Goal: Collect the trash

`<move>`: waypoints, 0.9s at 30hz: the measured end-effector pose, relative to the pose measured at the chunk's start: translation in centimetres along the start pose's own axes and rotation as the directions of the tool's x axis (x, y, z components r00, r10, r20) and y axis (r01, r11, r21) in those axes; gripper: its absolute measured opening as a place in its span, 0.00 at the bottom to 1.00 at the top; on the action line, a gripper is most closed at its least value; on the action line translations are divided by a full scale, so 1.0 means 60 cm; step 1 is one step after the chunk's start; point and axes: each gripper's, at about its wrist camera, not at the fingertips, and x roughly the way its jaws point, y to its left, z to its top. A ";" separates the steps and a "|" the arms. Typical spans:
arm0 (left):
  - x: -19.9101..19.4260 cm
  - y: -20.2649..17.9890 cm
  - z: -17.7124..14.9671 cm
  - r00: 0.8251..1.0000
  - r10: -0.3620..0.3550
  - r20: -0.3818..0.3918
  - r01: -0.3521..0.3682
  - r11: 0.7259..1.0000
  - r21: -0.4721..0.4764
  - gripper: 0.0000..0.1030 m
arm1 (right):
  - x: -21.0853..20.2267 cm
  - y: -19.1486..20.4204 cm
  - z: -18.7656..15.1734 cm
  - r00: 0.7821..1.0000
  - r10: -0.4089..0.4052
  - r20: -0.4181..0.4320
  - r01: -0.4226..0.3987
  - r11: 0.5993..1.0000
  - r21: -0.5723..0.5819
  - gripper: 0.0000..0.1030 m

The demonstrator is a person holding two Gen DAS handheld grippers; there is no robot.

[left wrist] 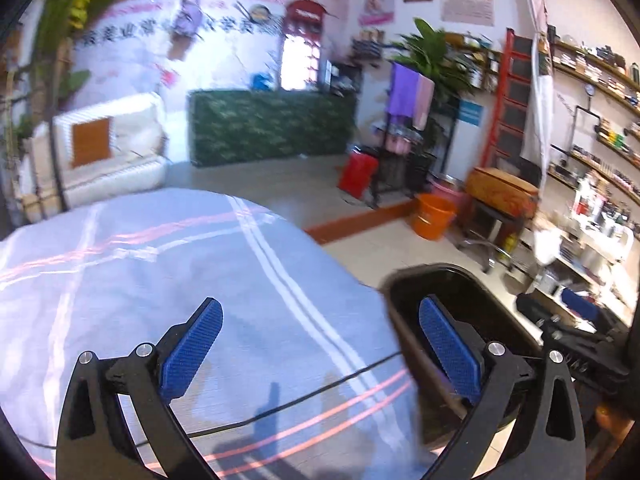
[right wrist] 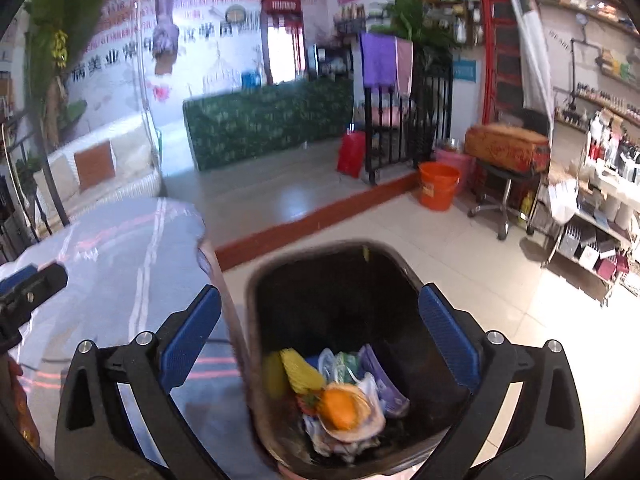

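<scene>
Trash (right wrist: 340, 392) lies heaped in the bottom of a black plastic bin (right wrist: 256, 320): a yellow wrapper, an orange piece in a shallow tan dish, crumpled white and purple packets. The bin stands on the pale tiled floor (right wrist: 500, 280), just beside a surface covered with a light grey cloth with white and pink stripes (left wrist: 160, 280). The right tool (right wrist: 320, 332) hangs over the bin's mouth, its blue-padded jaws spread wide and released, nothing between them but the view down into the bin. The left tool (left wrist: 320, 340) is likewise released and empty, jaws wide, over the cloth's edge with the bin's rim (left wrist: 424, 272) at its right side; a thin black cable (left wrist: 300, 404) crosses the cloth below it. Farther off stand an orange bucket (right wrist: 438, 186), a red bag (right wrist: 351, 153), a black metal rack hung with purple and pink towels (right wrist: 404, 120), a stool bearing an orange box (right wrist: 506, 148) and a green leafy-patterned counter (right wrist: 268, 120). Both views are somewhat blurred.
</scene>
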 end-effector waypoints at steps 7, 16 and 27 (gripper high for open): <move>-0.069 0.018 -0.020 0.991 0.080 0.108 -0.084 0.996 0.036 0.95 | -0.060 0.050 -0.021 0.996 0.013 0.089 -0.013 1.000 0.001 0.95; -0.108 0.040 -0.037 0.982 0.086 0.167 -0.081 0.996 -0.040 0.95 | -0.114 0.065 -0.045 0.992 0.065 0.104 -0.062 0.998 -0.033 0.95; -0.144 0.037 -0.059 0.971 0.121 0.209 -0.111 0.992 -0.055 0.95 | -0.184 0.069 -0.065 0.977 0.053 0.205 -0.042 0.997 -0.061 0.95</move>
